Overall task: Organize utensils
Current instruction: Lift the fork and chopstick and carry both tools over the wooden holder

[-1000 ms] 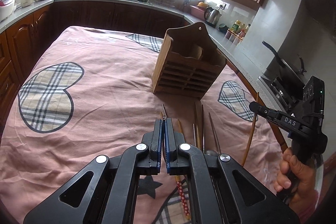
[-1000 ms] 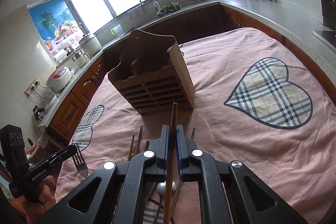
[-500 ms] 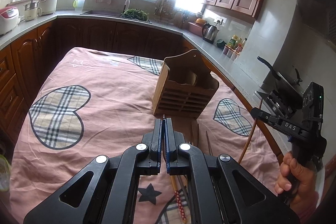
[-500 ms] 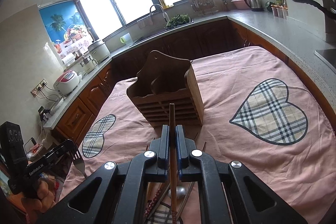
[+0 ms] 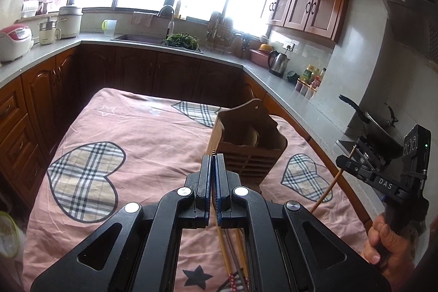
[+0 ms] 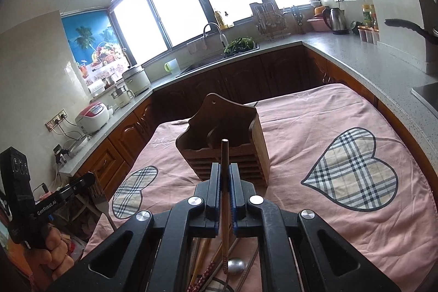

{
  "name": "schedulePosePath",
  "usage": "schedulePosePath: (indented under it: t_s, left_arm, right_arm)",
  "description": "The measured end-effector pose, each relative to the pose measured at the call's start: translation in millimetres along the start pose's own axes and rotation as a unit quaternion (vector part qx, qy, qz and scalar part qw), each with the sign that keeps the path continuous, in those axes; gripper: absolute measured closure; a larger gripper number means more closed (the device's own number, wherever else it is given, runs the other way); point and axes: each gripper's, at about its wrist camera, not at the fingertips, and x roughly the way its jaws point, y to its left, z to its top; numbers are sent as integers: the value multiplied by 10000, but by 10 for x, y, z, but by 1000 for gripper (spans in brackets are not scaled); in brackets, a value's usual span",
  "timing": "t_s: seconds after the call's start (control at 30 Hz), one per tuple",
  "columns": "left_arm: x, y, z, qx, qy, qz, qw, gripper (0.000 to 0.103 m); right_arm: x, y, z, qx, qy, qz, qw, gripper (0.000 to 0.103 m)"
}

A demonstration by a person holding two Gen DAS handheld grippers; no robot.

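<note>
Kitchen counters (image 5: pixel 41 59), pink heart-patterned cloth (image 5: pixel 137 144), wooden utensil holder (image 5: pixel 246 152)

Right gripper (image 6: pixel 225 177) clamps chopstick (image 6: pixel 225 182) before wooden holder (image 6: pixel 223 144)

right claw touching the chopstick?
Touching. Right wrist view: right claw is shut on the chopstick, both pads pressed against its shaft, no gap.

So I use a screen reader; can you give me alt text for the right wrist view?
The right gripper is shut on a chopstick, pointed at a wooden holder on a pink cloth. More utensils lie below; at far left, the left gripper holds a fork.
</note>
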Motion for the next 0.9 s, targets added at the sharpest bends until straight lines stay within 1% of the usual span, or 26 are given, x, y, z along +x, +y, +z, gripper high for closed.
schedulePosePath:
  t_s: [0.17,0.3,0.5,0.67,0.73,0.8,0.83,0.9]
  left_arm:
    - [11,-71,268,102,-504,244,9984,101]
    - [97,-123,485,159,-913,487,9945,101]
    - [363,-152,796,138,-1349,723,9881,101]
    - [638,-211,1020,206,-1664,935,9814,101]
    - [780,-247,1073,269,-1750,1051,9786,101]
    - [953,-279,1080,361,-1781,1187,9762,101]
    - [1060,-295,1070,409,-1750,1238,9759,101]
    - [1278,-304,1026,460,-1579,1252,9784,101]
  right_arm:
    - [-21,46,182,-54,-294,39,9995,98]
    - [-12,90,388,-95,-613,48,9981,98]
    - [60,111,765,-178,-1124,42,9935,98]
    - [190,49,1069,-95,-1527,-26,9882,98]
    - [251,18,1154,-94,-1711,-53,9852,98]
    - [343,-11,1199,-117,-1793,-91,9837,98]
    - [408,-17,1211,-151,-1796,-133,9835,98]
    - [562,-20,1204,-250,-1746,-238,9840,98]
